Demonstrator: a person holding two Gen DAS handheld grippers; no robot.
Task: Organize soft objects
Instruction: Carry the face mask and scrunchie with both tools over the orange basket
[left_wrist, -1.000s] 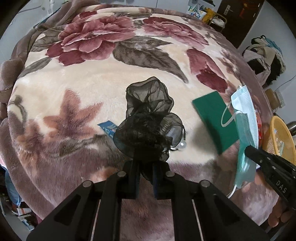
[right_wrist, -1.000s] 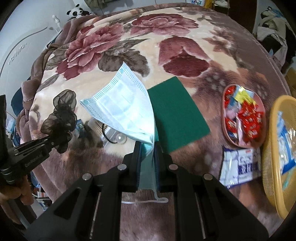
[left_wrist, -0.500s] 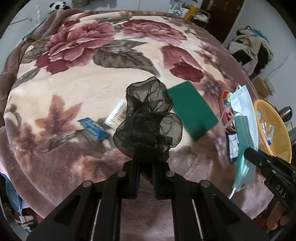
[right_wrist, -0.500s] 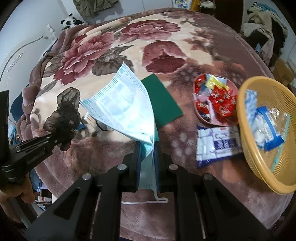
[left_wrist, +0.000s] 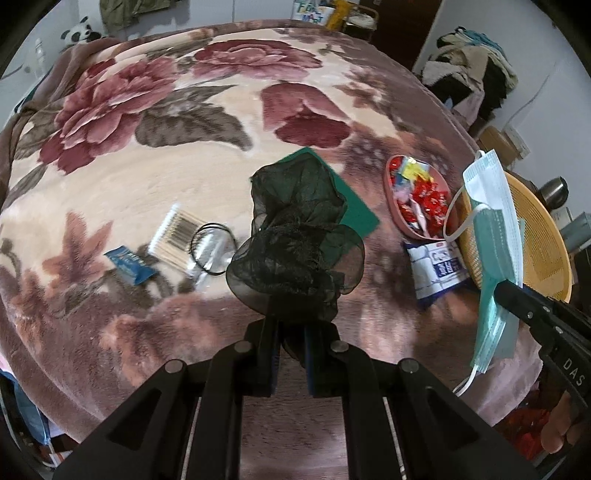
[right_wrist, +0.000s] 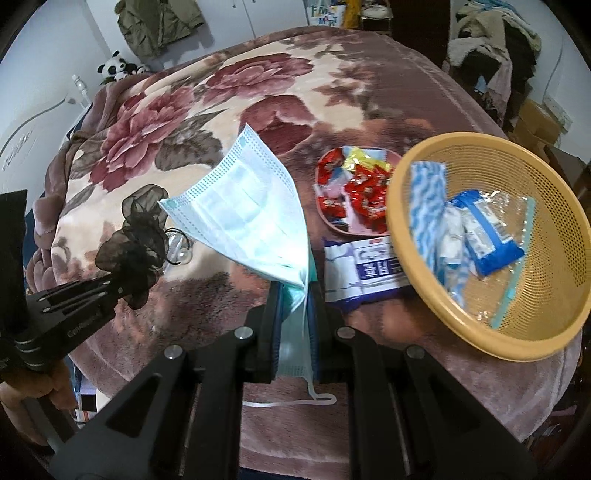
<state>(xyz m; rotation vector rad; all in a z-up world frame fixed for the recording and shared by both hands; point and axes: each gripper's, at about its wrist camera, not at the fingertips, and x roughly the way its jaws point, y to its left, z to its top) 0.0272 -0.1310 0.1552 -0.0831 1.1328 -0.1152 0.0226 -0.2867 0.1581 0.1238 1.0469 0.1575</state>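
The left gripper clamps a black scrunchie and the right gripper pinches a face mask by a corner, so the mask may slip free short of the basket

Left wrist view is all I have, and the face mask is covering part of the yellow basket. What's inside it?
Observer: The yellow basket holds a blue-and-white striped item, a blue packet and a clear zip bag.
Operator: Is the mask bunched up?
Observer: No. The face mask fans out broad above the right gripper, which is shut on its lower corner.
Operator: And its ear loop?
Observer: One ear loop dangles below that gripper.
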